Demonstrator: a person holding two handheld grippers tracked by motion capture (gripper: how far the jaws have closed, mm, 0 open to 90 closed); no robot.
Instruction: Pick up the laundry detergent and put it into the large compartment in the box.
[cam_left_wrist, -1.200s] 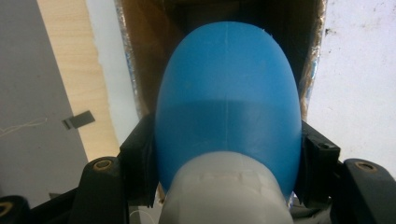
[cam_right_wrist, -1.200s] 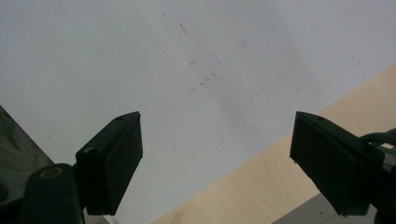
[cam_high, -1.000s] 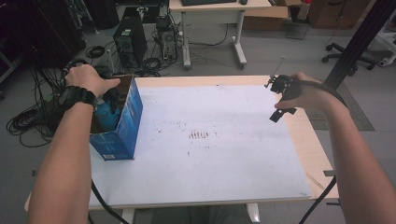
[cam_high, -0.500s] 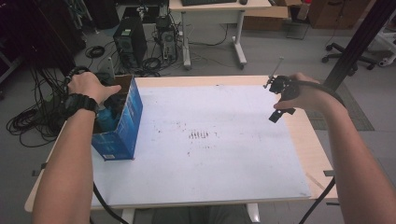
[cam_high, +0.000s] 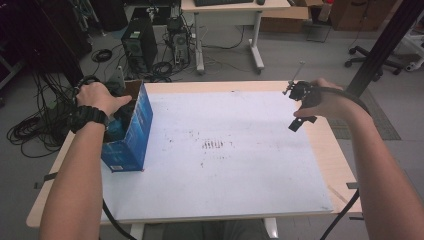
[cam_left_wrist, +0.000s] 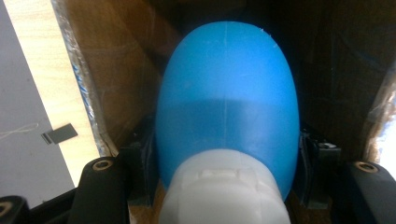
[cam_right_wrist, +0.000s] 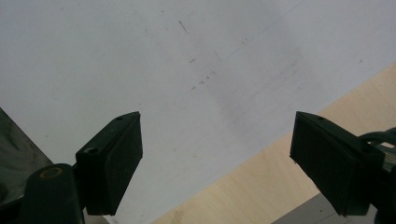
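High view: wooden table (cam_high: 327, 165) covered by a white sheet (cam_high: 225, 160), smudged with small dark marks near its middle. At 9 o'clock on the table stands an open blue cardboard box (cam_high: 127, 137), glossy outside; print on its side is too small to read. The left hand (cam_high: 97, 97), wearing a black wristwatch (cam_high: 87, 117), reaches into the box from above. At 2 o'clock the right hand (cam_high: 322, 102) holds the right gripper (cam_high: 300, 107) above the sheet's edge, well apart from the box.

Left gripper view: the left gripper (cam_left_wrist: 224, 168) is inside the box, brown corrugated walls around it. A smooth, rounded blue bottle (cam_left_wrist: 226, 112) with a ribbed white cap (cam_left_wrist: 224, 196) sits between the jaws, which press against its sides at 3 and 9 o'clock. No label is legible.

Right gripper view: jaws spread wide with nothing between them, over white sheet and bare wood at 5 o'clock.
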